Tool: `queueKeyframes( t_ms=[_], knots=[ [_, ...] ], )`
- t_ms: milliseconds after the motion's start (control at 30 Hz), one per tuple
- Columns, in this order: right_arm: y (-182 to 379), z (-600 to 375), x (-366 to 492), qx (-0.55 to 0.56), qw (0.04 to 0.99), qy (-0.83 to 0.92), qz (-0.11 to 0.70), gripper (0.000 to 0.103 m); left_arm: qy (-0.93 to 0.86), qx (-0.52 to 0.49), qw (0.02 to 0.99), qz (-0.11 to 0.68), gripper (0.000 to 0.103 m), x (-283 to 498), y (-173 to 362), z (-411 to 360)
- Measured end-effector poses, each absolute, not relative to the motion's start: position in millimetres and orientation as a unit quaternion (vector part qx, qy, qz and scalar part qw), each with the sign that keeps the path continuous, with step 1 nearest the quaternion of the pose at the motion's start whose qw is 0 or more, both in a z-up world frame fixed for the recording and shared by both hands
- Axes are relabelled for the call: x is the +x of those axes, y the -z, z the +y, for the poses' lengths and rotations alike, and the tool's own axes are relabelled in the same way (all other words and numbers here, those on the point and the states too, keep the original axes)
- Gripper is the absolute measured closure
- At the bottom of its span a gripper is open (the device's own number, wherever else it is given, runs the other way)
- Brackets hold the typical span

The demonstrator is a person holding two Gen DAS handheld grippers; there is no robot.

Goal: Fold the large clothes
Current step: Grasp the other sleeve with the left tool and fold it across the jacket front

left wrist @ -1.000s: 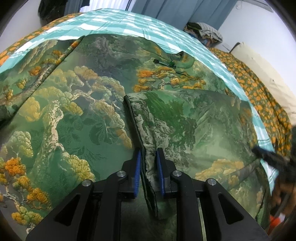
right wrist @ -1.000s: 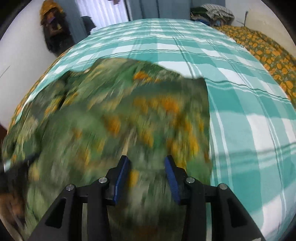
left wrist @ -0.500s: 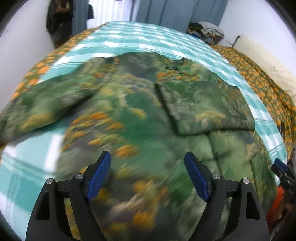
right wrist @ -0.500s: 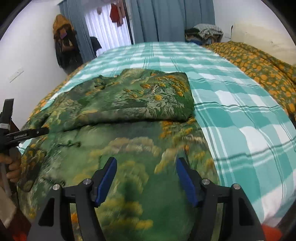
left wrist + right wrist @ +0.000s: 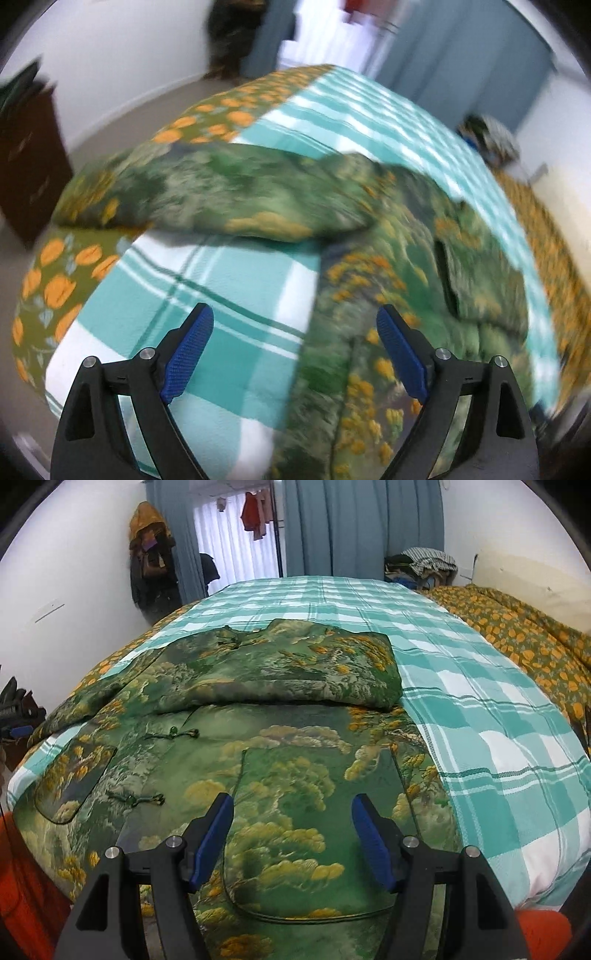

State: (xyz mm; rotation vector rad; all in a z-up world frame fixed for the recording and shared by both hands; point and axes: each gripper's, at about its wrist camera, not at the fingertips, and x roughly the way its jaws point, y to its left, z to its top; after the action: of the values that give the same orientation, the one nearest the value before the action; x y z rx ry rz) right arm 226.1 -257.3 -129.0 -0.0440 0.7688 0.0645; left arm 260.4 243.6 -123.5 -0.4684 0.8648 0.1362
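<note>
Across the teal-and-white checked bedspread [image 5: 480, 701] lies the green padded jacket printed with pines and orange blossoms [image 5: 288, 760], spread flat with its front up. One sleeve is folded over the chest as a thick band [image 5: 295, 675] running crosswise, ending just beside the jacket's right edge. Small knotted frog buttons [image 5: 173, 733] run down the front, and a patch pocket [image 5: 314, 830] sits directly under the right gripper [image 5: 291, 843]. That gripper hovers over the pocket with its blue-padded jaws spread wide, holding nothing.

The left gripper [image 5: 295, 354] is likewise spread wide and empty; its view is smeared by motion. It looks over bare checked bedspread [image 5: 229, 295] on one side and the jacket's body [image 5: 388, 295] on the other. Beyond it the other sleeve [image 5: 221, 199] stretches out sideways, unfolded, its cuff end reaching onto an olive quilt with orange flowers [image 5: 55, 280] that shows at the bed's edge.

Around the bed: the same orange-flowered quilt [image 5: 517, 635] heaped along the right side, a pile of folded clothes [image 5: 424, 565] at the far end, grey-blue curtains [image 5: 351, 528] with a lit window between them, and bags and coats hanging on the white wall [image 5: 151, 554] at the left. Something orange-red [image 5: 22, 904] shows at the lower corners of the right wrist view; I cannot tell what it is.
</note>
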Motion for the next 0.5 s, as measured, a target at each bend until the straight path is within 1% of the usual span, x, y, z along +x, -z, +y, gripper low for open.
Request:
queueKeyframes(
  t_ms=[167,367,500],
  knots=[
    [131.2,-247.8,226.9,-0.036,0.926,-0.038,0.374,0.035,-0.122,-0.345,0.846,0.388,0.012,269.6,148.5,303.7],
    [137.2,-237.0,226.1,-0.059,0.924,-0.045,0.375,0.035,-0.197,-0.463,0.783,0.364,0.012,295.6,187.3,362.6],
    [143.0,-235.1,228.6,-0.063,0.919,-0.047,0.386,0.035,-0.231,-0.507,0.75,0.356,0.013,309.0,210.1,388.9]
  ],
)
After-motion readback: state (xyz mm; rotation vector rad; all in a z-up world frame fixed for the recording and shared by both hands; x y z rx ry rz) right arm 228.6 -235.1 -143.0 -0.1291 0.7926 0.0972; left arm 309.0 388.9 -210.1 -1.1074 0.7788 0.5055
